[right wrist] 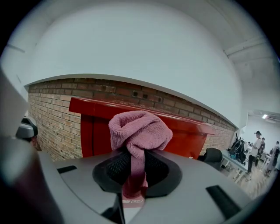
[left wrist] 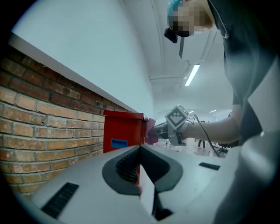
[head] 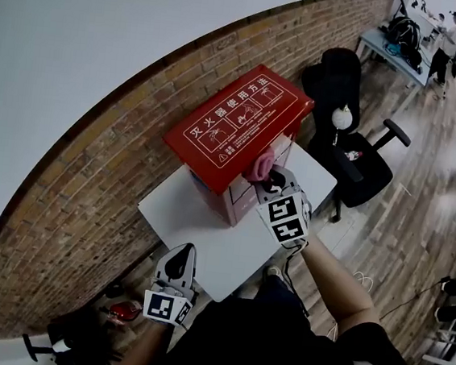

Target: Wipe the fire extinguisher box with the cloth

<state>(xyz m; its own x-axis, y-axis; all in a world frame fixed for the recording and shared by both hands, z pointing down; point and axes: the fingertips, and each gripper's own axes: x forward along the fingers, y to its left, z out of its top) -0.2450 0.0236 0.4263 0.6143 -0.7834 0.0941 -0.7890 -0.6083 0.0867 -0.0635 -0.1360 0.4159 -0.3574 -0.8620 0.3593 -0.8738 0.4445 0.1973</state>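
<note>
Two hand-held tongs show in the head view. The right tongs (head: 271, 176), at centre frame, are clamped on a bunched pink microfibre cloth (head: 259, 165). The right gripper view shows the cloth's tail pinched between the jaws and its wad bulging above them. The left tongs (head: 178, 255), at lower centre-left, have their jaws together with nothing between them, by the near edge of a white bench (head: 185, 205).

A red metal fire extinguisher box (head: 238, 126) stands on the bench against a brown brick wall (head: 116, 166), just above centre frame. Its sloping lid carries white printed instructions. The cloth sits at the lid's near right edge.

The cloth looks soft, light and limp, so it should fold and drag easily. Gripping its tail and leaving the wad free suits wiping. The box looks rigid, smooth and heavy enough to stay put under light pressure. If it slides, the free tongs could likely steady it at its left corner.

Much of the box's front face is hidden behind the right tongs and their marker cube. Its back and far side are out of sight. Whether the cloth presses on the lid or only rests beside it is unclear.
</note>
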